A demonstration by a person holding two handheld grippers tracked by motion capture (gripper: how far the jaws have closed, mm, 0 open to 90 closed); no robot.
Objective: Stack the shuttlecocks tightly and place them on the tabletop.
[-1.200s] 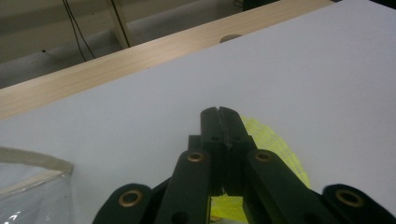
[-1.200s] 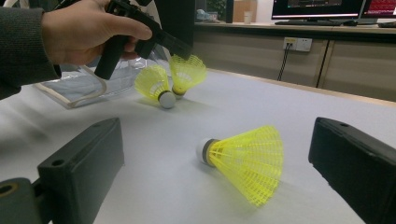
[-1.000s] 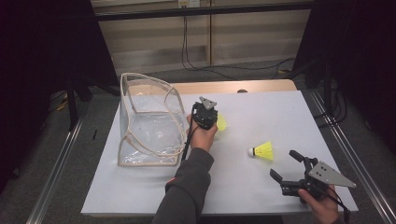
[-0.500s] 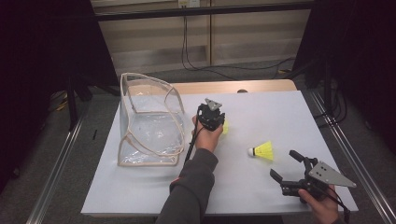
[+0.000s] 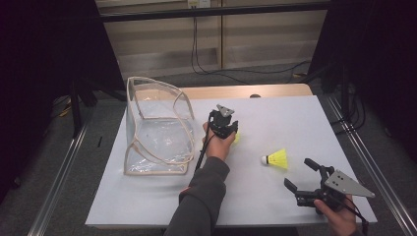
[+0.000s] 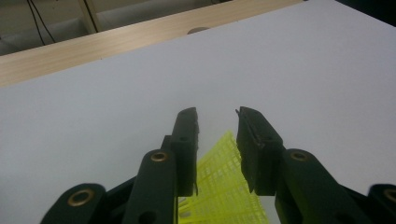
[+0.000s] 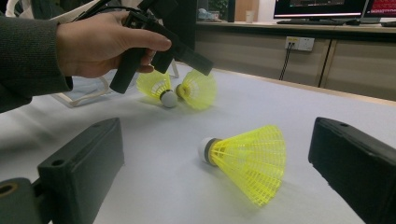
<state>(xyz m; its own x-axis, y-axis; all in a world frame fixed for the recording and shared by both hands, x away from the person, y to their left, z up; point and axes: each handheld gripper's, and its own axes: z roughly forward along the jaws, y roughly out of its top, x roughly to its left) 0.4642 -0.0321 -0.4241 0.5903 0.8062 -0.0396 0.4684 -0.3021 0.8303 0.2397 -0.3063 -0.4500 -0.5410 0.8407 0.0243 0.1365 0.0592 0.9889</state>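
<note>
My left gripper point(image 5: 227, 129) hovers mid-table, just right of the bag, over yellow shuttlecocks point(image 5: 237, 139). Its jaws point(image 6: 217, 112) have just been opening; a yellow skirt point(image 6: 224, 186) sits low between them and the pads do not press on it. In the right gripper view two shuttlecocks point(image 7: 156, 86) point(image 7: 198, 88) lie cork to cork on the table under that gripper. A third shuttlecock point(image 5: 276, 158) point(image 7: 247, 158) lies on its side ahead of my right gripper point(image 5: 297, 173) point(image 7: 217, 123), whose jaws stand wide apart with nothing between them.
A clear plastic bag with a beige rim point(image 5: 157, 128) stands open at the left of the white table point(image 5: 295, 118). A wooden strip point(image 5: 246, 91) runs along the far edge. My right hand is close to the front right corner.
The left gripper has drifted slightly right and its jaws have parted. The yellow shuttlecock beside it now shows lower, at the hand's right. The right gripper has kept still.
</note>
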